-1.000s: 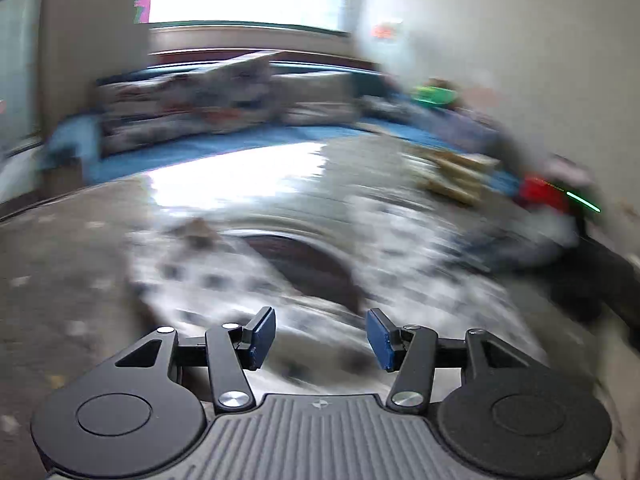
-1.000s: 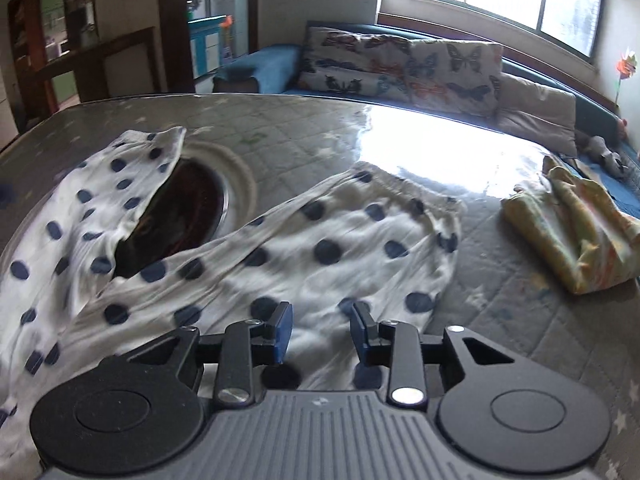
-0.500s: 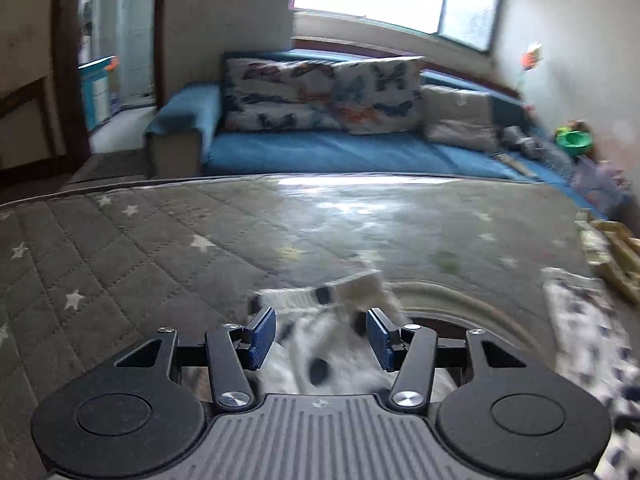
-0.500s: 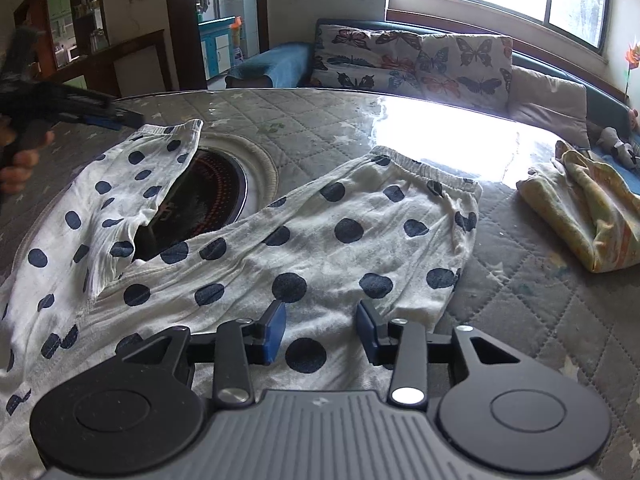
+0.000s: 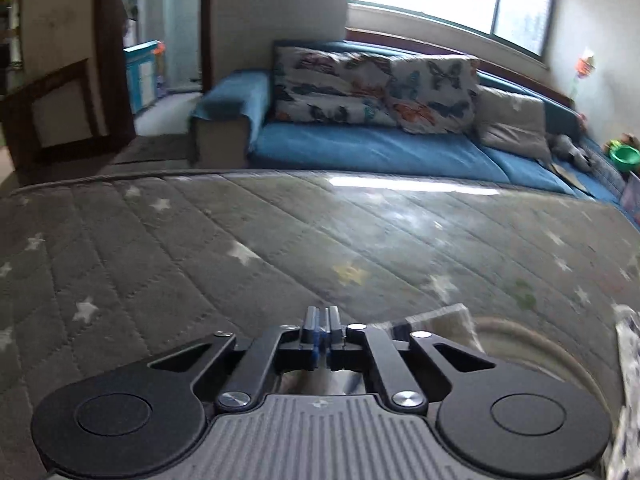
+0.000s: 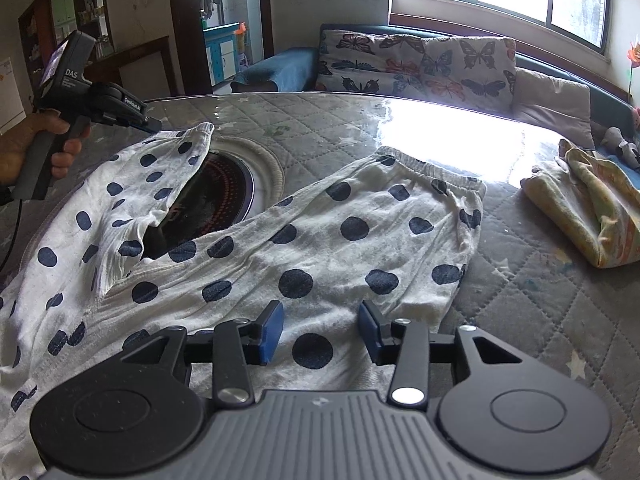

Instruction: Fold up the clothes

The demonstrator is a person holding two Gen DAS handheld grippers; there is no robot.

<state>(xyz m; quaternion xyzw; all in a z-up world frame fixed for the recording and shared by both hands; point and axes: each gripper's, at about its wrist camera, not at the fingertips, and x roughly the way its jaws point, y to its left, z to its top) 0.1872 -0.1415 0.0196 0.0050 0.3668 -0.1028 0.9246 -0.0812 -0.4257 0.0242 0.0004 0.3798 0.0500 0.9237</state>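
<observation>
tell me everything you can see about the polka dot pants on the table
The polka dot pants look like thin white cotton with dark blue dots and gathered leg cuffs. They lie spread and wrinkled on the quilted grey table cover, legs apart in a V, partly covering a round dark burner. The left gripper is at the left leg's cuff; the open right gripper hovers above the other leg.

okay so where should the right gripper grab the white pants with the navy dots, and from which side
Probably the elastic cuff of the nearer leg of the white navy-dotted pants, at its gathered hem. Come in from beyond the hem, low along the grey quilted table cover: the leg lies flat, so only that edge gives open jaws something to pinch. The right gripper hangs open above the mid-leg.
</observation>
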